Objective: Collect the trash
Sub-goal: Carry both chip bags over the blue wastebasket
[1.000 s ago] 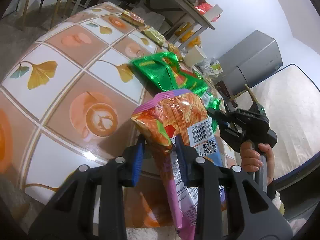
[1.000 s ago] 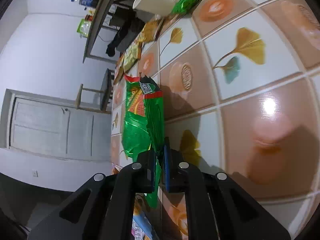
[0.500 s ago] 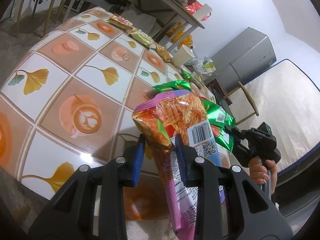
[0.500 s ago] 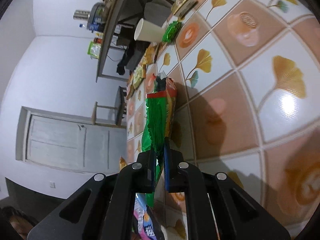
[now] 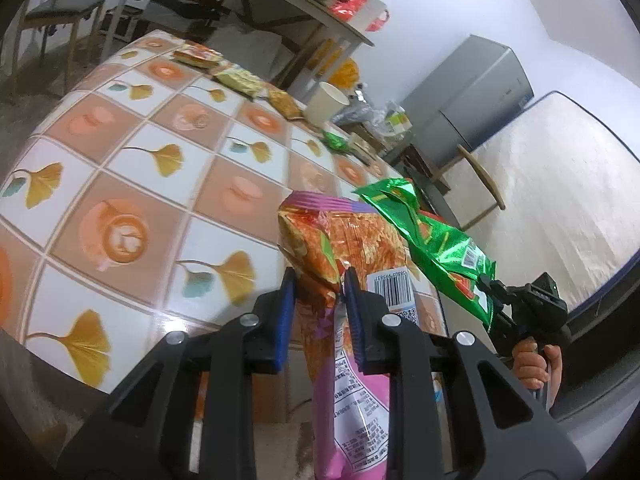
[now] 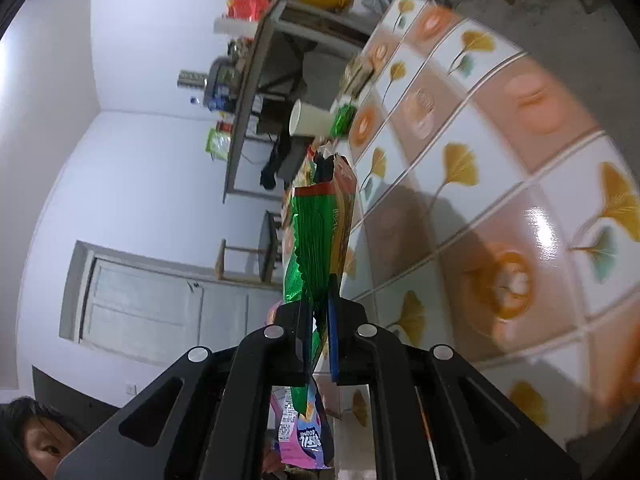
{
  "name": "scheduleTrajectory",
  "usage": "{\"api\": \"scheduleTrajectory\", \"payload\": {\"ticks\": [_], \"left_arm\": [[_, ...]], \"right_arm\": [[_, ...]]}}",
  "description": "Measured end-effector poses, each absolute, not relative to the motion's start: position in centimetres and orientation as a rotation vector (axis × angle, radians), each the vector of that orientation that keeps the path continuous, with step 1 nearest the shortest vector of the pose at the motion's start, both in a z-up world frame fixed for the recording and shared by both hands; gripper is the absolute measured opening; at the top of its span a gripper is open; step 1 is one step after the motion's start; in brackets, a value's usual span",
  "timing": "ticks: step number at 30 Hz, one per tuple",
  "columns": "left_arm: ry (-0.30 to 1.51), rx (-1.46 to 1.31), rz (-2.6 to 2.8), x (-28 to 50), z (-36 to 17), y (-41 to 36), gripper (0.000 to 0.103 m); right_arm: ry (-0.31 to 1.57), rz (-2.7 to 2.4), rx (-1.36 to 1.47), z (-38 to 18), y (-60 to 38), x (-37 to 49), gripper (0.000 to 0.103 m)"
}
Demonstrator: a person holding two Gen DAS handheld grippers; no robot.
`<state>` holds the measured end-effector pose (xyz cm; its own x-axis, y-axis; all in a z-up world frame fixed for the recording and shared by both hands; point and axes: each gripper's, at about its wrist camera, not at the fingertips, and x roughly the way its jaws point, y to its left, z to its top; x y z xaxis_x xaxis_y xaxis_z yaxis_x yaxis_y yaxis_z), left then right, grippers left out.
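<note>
Left wrist view shows our left gripper (image 5: 320, 300) clamped on an orange-and-pink bag (image 5: 352, 248), held off the near edge of the table (image 5: 140, 168), so it hangs free for carrying. To the right, our right gripper (image 6: 318, 332) pinches a green bag (image 6: 316, 232) by its lower end, so the rest stands up from the jaws, also clear of the tabletop. More wrappers (image 5: 236, 78) and a paper cup (image 5: 326, 102) sit at the far edge. With both grippers full, we judge the next step is dropping these; no bin is in view.
</note>
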<state>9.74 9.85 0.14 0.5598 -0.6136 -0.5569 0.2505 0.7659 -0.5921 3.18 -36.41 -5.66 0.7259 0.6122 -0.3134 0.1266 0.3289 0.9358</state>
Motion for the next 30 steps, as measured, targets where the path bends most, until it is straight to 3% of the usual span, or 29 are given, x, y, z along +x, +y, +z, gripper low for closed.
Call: {"api": "scheduleTrajectory", "payload": {"ticks": [15,24,30], "left_arm": [[0.83,-0.325,-0.82,9.0,4.4,-3.4,0.021],[0.879,-0.177,-1.056,7.5,5.9,-18.4,0.021],[0.971,-0.093,-1.169,5.9,4.1,-28.9,0.021]], "right_arm": [[0.4,0.08,1.311,-4.7,-48.9,-13.9,0.007],[0.23,-0.203,1.421,-9.3,-55.3,-26.2,0.007],[0.138,-0.34,1.522,-13.5,-57.6,-31.6,0.007]]}}
